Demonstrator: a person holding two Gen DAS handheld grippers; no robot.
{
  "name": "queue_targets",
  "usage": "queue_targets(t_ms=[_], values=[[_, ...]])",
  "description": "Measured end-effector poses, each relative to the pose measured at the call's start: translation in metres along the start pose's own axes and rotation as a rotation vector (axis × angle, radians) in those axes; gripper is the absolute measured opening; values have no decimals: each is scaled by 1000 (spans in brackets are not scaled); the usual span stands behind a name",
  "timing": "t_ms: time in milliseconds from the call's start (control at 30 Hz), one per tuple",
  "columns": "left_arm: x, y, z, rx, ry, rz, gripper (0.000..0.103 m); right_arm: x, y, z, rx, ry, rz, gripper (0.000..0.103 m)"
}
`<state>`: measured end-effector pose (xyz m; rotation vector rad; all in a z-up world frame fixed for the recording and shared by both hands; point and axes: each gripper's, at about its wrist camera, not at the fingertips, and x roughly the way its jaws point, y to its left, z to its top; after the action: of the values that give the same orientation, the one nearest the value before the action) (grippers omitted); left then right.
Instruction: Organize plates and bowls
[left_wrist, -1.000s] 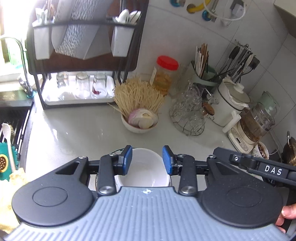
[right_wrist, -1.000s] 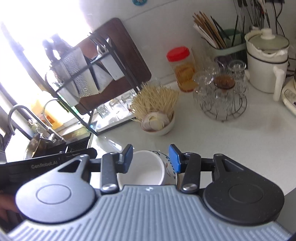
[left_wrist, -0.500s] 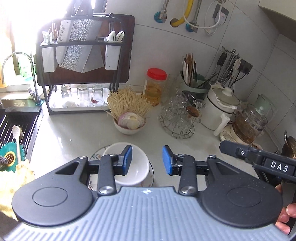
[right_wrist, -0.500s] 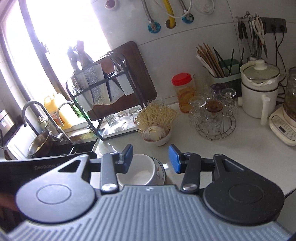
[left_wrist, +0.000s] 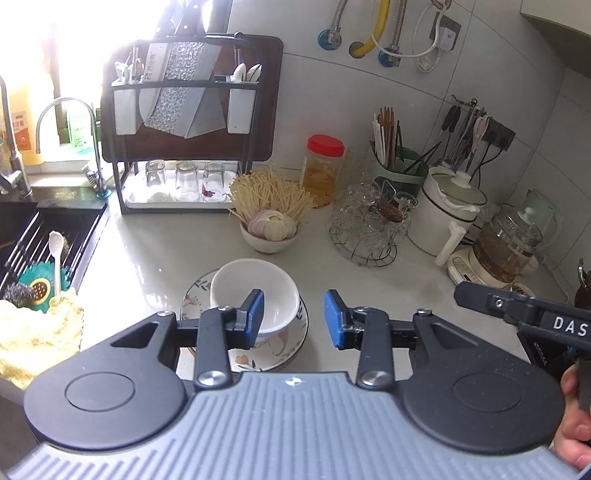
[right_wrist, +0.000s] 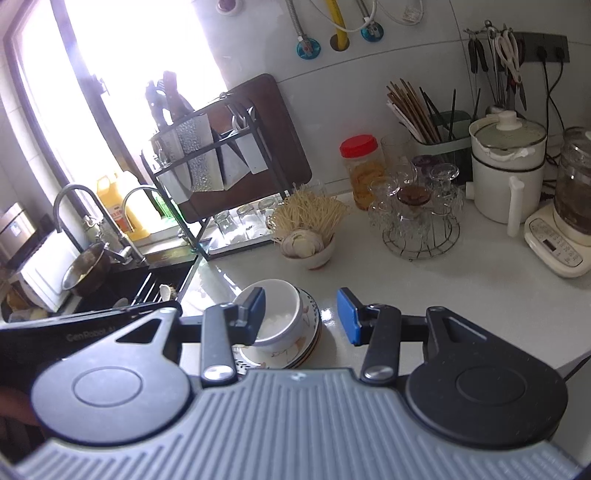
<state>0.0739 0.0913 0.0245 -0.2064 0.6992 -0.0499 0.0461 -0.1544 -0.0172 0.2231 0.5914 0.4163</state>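
Observation:
A white bowl sits on a stack of floral plates on the grey counter. It also shows in the right wrist view, on the plates. My left gripper is open and empty, held above and just right of the bowl. My right gripper is open and empty, above the stack's right side. Part of the right gripper shows at the left wrist view's right edge.
A bowl of onion and noodles stands behind the stack. A dish rack with glasses, red-lidded jar, wire glass holder, white pot and kettle line the back. The sink is left.
Both grippers have pulled back and risen from the bowl, which now looks smaller and sits left of the fingers. The bowl and plates have not moved.

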Motion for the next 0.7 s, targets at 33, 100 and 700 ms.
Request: queue_targets(t_ms=[33, 100, 700], values=[[-3, -1, -3, -9, -4, -1, 41, -3, 0, -2, -6, -1, 4, 47], [-8, -3, -8, -14, -16, -2, 41, -7, 0, -6, -12, -1, 11, 47], [-70, -16, -47, 4, -34, 51, 45, -49, 18, -44, -47, -17, 43, 47]])
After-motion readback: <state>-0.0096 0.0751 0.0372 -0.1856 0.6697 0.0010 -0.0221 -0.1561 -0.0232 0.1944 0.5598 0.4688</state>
